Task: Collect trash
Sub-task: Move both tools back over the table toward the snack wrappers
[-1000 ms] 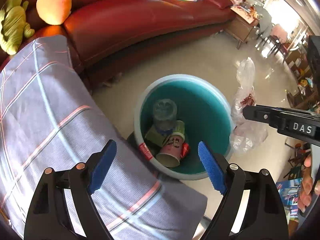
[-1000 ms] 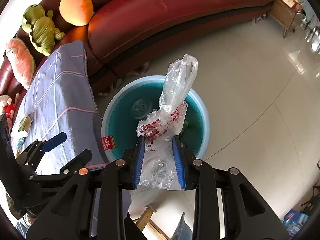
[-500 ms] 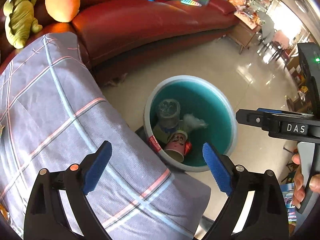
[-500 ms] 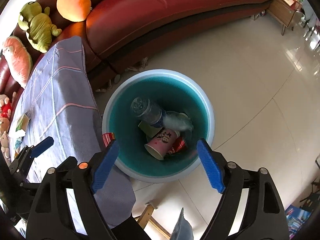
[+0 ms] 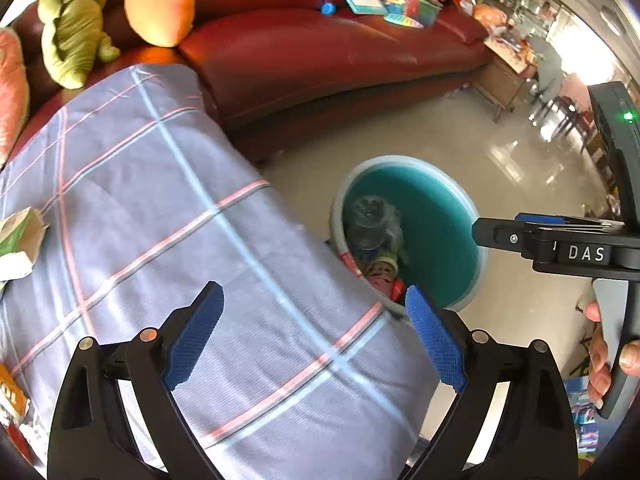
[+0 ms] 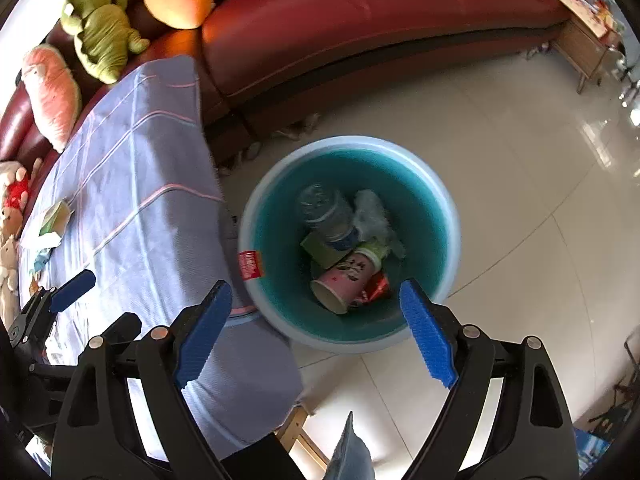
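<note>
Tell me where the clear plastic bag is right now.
In the right wrist view the plastic bag lies inside the teal bin, right of the clear bottle, above the pink paper cup.

Trash bin (image 6: 450,216): round, teal inside, pale blue rim, red label on the rim's outer side; upright on the tile floor, just beside the cloth-covered table's edge.
Contents, piled at the bottom: clear plastic bottle (image 6: 326,212), on its side; crumpled clear plastic bag (image 6: 374,216), touching the bottle; pink printed paper cup (image 6: 346,280), on its side, mouth toward the camera; red wrapper (image 6: 376,286), beside the cup.
</note>
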`<state>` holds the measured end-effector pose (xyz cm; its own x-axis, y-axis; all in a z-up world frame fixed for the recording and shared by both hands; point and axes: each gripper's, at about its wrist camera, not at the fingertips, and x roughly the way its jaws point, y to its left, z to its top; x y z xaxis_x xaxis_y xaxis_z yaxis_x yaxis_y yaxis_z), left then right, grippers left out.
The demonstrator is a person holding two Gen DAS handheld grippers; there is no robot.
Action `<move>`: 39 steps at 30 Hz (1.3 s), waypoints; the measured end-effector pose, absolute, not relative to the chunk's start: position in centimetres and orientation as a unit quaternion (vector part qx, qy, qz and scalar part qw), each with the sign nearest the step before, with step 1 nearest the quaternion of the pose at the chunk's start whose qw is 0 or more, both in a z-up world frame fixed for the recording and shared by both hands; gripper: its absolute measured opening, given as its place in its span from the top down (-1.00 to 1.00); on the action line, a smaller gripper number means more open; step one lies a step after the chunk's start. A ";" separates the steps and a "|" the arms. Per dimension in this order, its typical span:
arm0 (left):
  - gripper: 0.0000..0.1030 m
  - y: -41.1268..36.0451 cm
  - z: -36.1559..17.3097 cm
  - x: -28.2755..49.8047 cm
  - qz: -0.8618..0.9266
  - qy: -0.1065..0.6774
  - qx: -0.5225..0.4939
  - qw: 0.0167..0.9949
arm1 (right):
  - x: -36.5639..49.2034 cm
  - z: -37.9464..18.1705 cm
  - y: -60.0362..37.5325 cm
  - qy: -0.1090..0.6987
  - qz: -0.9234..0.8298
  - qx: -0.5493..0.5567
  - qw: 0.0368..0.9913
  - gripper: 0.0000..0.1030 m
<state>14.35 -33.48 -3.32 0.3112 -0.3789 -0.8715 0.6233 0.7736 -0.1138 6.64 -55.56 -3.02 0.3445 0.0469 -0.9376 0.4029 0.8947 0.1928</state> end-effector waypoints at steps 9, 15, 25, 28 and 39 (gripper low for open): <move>-0.80 -28.5 -2.2 13.9 -0.290 0.493 0.104 0.814 | 7.6 -1.8 -50.9 0.564 -0.086 0.172 0.803 -0.60; -0.80 -24.8 -1.5 13.6 -0.280 0.487 0.087 0.823 | 7.9 -1.0 -47.5 0.564 -0.071 0.154 0.808 -0.60; -0.87 -16.5 -0.6 12.8 -0.242 0.480 0.045 0.842 | 8.6 0.1 -39.9 0.577 -0.032 0.117 0.808 -0.72; -0.90 -13.2 -0.2 12.5 -0.220 0.476 0.033 0.851 | 9.0 0.5 -36.7 0.582 -0.008 0.099 0.807 -0.72; -0.91 -0.1 0.5 11.3 -0.133 0.457 -0.014 0.879 | 10.9 0.3 -25.7 0.597 0.065 0.066 0.797 -0.72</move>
<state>11.25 -0.09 0.50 0.5463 -0.2472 -0.8003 0.2216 0.9641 -0.1465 10.89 -25.67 0.28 0.2789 0.1831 -0.9427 -0.0257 0.9827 0.1832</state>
